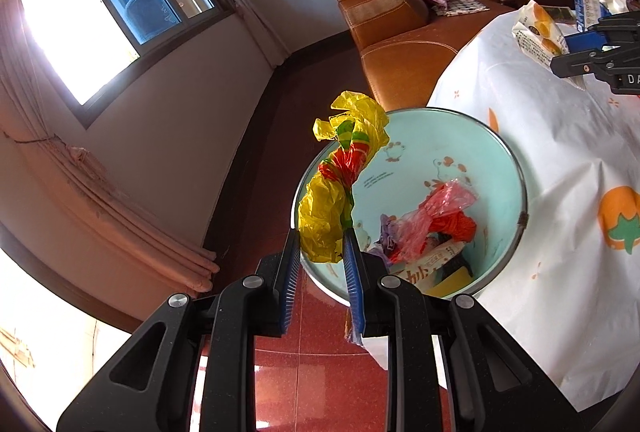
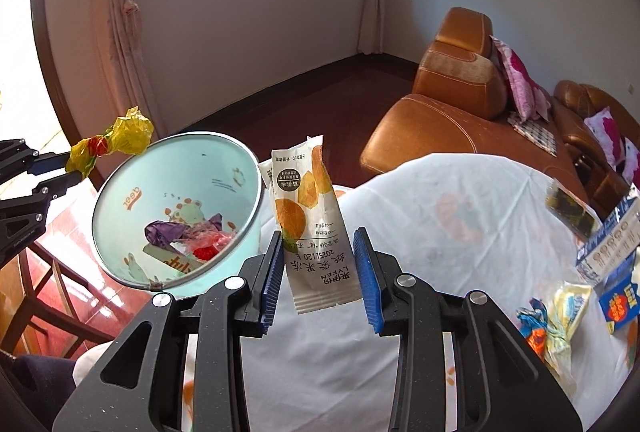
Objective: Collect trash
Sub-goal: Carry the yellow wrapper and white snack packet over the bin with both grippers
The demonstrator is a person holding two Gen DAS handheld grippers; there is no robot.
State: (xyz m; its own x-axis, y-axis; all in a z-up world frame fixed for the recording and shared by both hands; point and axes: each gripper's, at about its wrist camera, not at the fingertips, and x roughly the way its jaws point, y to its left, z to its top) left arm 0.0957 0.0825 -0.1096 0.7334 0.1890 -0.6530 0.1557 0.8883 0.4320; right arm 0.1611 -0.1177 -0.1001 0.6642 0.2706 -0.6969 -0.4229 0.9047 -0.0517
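Left wrist view: the yellow bag (image 1: 344, 176), a crumpled plastic bag with red and green print, stands up from the left gripper (image 1: 322, 248). The fingers are spread with a gap showing, and only the bag's lower end sits between them against the right pad; whether it is pinched or just let go cannot be told. The bag hangs over the near rim of the bin (image 1: 516, 168), a pale blue pail beside the table, which suggests a drop position. Red and purple scraps and a printed packet already lie in the bin.

Right wrist view: the snack wrapper (image 2: 316, 228), white with orange fruit print, stands upright between the pads of the right gripper (image 2: 320, 264). The jaws are wide apart; the wrapper touches the left pad and is clear of the right, so no firm grip is evident. It is over the table edge, just beside the bin (image 2: 120, 172), probably staged for disposal.

More wrappers (image 2: 556, 328) and a carton (image 2: 608, 244) remain on the tablecloth (image 2: 440, 272), so collection appears partly complete.
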